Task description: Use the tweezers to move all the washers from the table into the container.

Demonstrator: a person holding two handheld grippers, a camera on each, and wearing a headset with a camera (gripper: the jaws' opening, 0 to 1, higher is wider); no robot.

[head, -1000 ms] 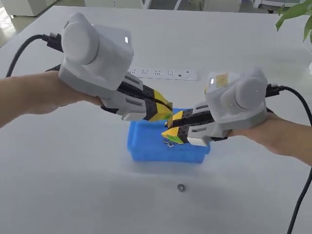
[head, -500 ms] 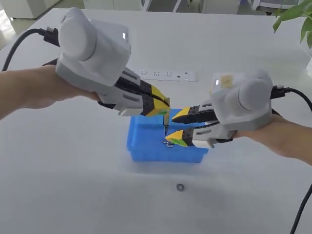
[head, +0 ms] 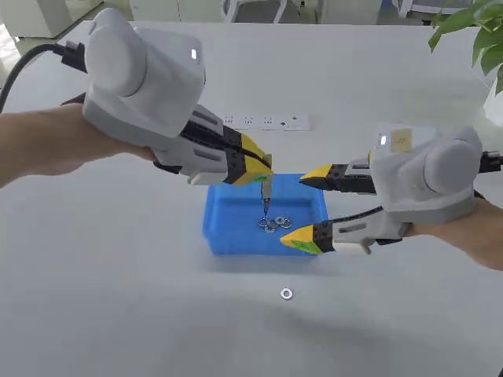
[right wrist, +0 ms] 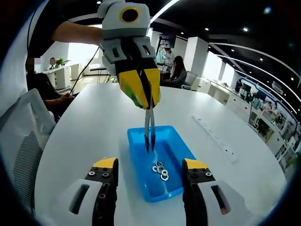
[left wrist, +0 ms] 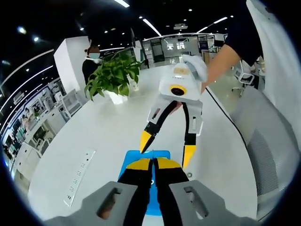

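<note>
My left gripper [head: 263, 166] is shut on metal tweezers [head: 266, 198], which point straight down over the blue container [head: 240, 239]. Several washers [head: 273, 224] lie together in the container, just below the tweezer tips. One washer [head: 286, 294] lies on the white table in front of the container. My right gripper [head: 295, 206] stands open at the container's right end, with nothing between its jaws. In the right gripper view the tweezers [right wrist: 149, 127] hang from the left gripper [right wrist: 146, 101] above the container [right wrist: 138, 165] and its washers [right wrist: 160, 170]. In the left gripper view the right gripper [left wrist: 164, 153] faces mine, open.
A white power strip [head: 263, 122] lies on the table beyond the container. A potted plant [head: 471, 31] stands at the far right corner. Cables trail from both grippers. Bare table surrounds the loose washer.
My right gripper has opened wide and drawn back to the right from over the container. The left gripper still holds the tweezers over the container, whose washers now show.
</note>
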